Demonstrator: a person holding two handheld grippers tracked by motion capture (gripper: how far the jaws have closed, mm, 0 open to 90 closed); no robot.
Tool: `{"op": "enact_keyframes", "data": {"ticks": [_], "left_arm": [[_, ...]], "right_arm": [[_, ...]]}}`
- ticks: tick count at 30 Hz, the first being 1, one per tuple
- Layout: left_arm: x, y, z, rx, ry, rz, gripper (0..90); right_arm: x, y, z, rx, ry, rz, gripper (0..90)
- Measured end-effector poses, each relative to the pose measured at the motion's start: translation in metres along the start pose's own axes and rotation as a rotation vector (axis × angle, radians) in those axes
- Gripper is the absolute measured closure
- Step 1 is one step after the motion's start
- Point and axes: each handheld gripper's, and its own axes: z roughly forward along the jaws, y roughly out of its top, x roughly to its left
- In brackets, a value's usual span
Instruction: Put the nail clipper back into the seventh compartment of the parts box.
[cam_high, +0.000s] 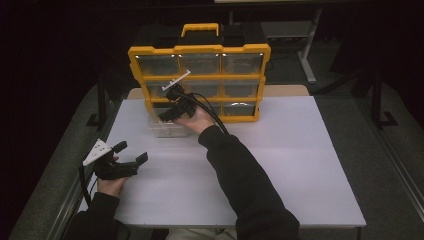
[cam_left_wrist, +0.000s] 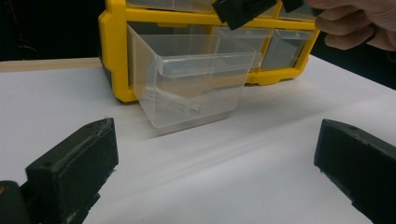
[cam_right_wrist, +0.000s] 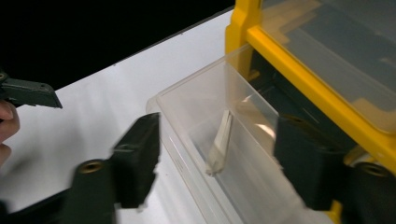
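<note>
Clear drawer (cam_right_wrist: 219, 154), pulled out from the yellow organizer (cam_high: 200, 80) onto the tabletop (cam_high: 280, 165), lies beneath the released right tool (cam_right_wrist: 215, 154); the left tool (cam_high: 131, 151), also released, hovers well apart.

a dim workshop: yellow parts organiser (cam_high: 200, 80) on a white table (cam_high: 280, 165), grey carpet.

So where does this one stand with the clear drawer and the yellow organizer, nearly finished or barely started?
Early to middle, I'd judge. Done: the clear plastic drawer is pulled most of the way out of the yellow organizer case, bottom-left slot. In hand: the right gripper hovers open over the drawer, where a pale flat strip lies. The left gripper waits open above the white table. Left: presumably picking the strip out, then closing the drawer.
</note>
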Motion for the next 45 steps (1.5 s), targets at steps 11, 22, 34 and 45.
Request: {"op": "enact_keyframes", "data": {"ticks": [11,22,34,45], "left_arm": [[0.0,0.0,0.0,0.003,0.0,0.002,0.0],[0.0,0.0,0.0,0.007,0.003,0.005,0.0],[-0.001,-0.001,0.001,0.013,0.006,0.011,0.0],[-0.003,-0.001,-0.001,0.019,-0.004,0.016,0.0]], "right_arm": [[0.0,-0.009,-0.021,-0.04,-0.022,-0.009,0.0],[-0.006,-0.031,-0.044,-0.065,-0.053,-0.026,0.0],[-0.017,-0.061,-0.071,-0.091,-0.078,-0.003,0.0],[-0.018,-0.088,-0.09,-0.127,-0.071,0.024,0.0]]}}
